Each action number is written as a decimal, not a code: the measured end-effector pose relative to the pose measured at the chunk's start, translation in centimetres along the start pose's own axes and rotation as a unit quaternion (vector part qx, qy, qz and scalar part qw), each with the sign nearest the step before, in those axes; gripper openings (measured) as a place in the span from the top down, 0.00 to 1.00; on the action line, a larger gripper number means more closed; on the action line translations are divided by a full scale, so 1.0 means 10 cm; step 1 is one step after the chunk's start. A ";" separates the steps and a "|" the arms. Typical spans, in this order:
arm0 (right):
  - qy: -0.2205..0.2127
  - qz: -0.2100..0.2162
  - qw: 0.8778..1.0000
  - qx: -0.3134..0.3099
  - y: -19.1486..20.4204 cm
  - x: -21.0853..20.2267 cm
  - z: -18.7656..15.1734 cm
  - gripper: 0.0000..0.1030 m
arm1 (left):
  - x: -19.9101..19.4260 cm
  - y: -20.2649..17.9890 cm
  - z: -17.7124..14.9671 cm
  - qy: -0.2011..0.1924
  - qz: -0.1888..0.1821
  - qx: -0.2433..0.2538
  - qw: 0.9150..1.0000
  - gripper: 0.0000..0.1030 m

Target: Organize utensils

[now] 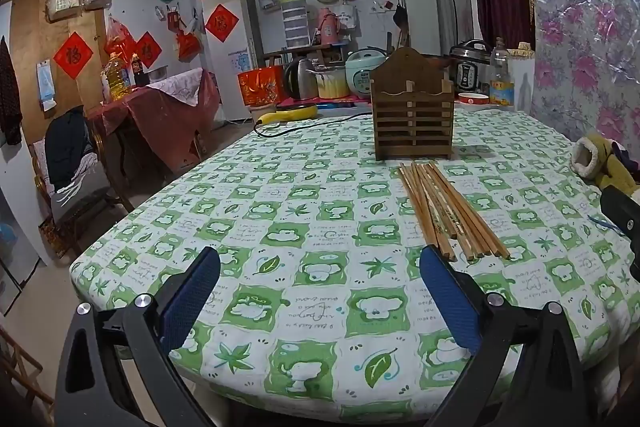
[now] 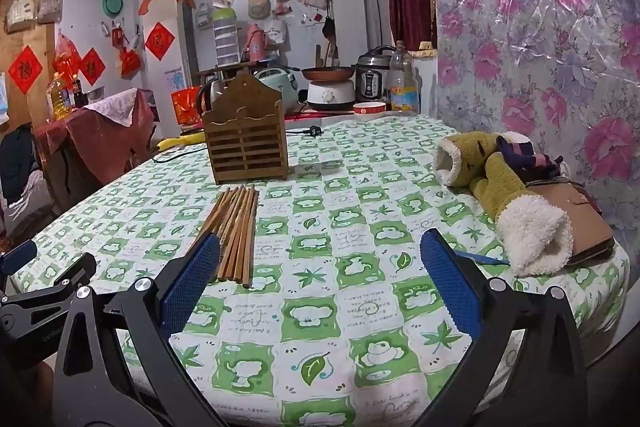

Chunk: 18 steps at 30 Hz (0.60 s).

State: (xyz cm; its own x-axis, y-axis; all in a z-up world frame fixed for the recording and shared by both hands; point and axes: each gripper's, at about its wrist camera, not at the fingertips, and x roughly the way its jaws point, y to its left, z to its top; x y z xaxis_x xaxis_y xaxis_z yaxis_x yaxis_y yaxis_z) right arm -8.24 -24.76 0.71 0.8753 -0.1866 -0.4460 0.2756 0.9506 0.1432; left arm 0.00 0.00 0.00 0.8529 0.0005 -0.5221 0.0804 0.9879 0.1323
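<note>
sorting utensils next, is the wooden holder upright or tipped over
Upright: the wooden holder stands on its base on the tablecloth, slatted front facing the chopsticks.

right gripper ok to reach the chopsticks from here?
Probably yes. The right gripper is open and empty; the chopsticks lie flat just past its left finger, nothing between. The wooden holder stands clear behind them.
</note>
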 end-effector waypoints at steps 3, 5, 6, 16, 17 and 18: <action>0.000 0.000 1.000 0.001 0.00 0.00 0.00 0.06 | 0.00 0.00 0.01 0.001 0.000 0.000 1.000 0.05; 0.000 -0.001 1.000 0.001 0.00 0.01 0.00 0.06 | -0.01 0.01 0.01 0.001 0.000 0.000 1.000 0.05; 0.000 -0.001 1.000 0.001 0.00 0.01 -0.01 0.06 | -0.01 0.01 0.01 0.000 0.000 0.000 1.000 0.05; 0.002 0.002 1.000 -0.001 0.03 -0.01 -0.02 0.06 | -0.01 0.01 0.01 0.000 0.000 0.000 1.000 0.05; 0.002 0.002 1.000 0.000 0.04 -0.01 -0.02 0.06 | -0.01 0.02 0.01 0.000 0.000 0.000 1.000 0.05; 0.002 0.002 1.000 -0.001 0.03 0.00 -0.02 0.06 | -0.01 0.01 0.01 0.000 0.000 -0.001 1.000 0.05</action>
State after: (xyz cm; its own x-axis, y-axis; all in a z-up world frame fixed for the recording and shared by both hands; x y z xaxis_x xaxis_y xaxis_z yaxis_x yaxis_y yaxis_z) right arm -8.27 -24.44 0.58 0.8747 -0.1824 -0.4490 0.2721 0.9515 0.1435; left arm -0.01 0.12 0.10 0.8527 0.0004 -0.5224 0.0799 0.9881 0.1312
